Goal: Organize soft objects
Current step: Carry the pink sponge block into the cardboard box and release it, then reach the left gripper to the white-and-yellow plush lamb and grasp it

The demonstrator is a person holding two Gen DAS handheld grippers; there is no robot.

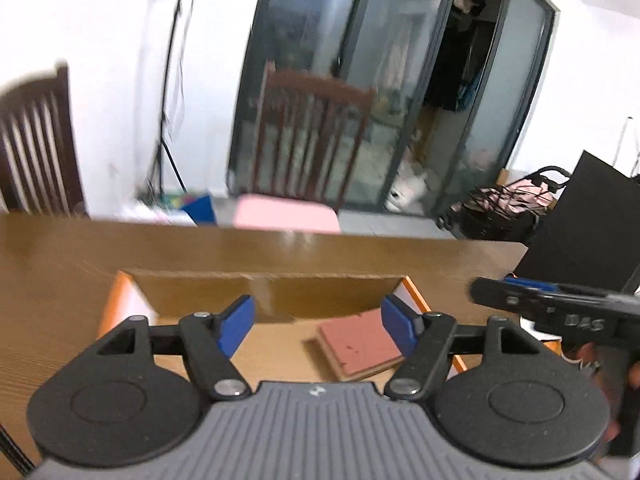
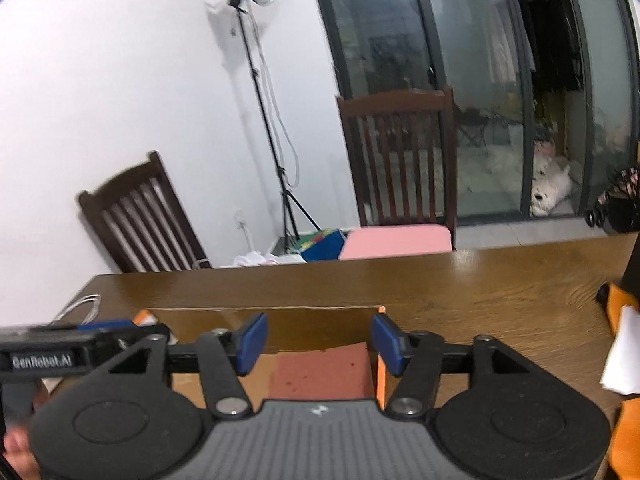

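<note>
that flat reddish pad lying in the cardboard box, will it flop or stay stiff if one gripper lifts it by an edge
The reddish pad looks thin and layered, with a tan underside, so it probably bends a little rather than drooping fully. It lies flat on the floor of the cardboard box, so an edge may be hard to get under. It likely weighs little.

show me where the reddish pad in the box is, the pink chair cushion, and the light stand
reddish pad (image 1: 362,340): left wrist view, middle of its top face, inside the box.
pink chair cushion (image 2: 396,242): right wrist view, centre of the seat pad.
light stand (image 2: 266,128): right wrist view, on the pole, midway up.
</note>
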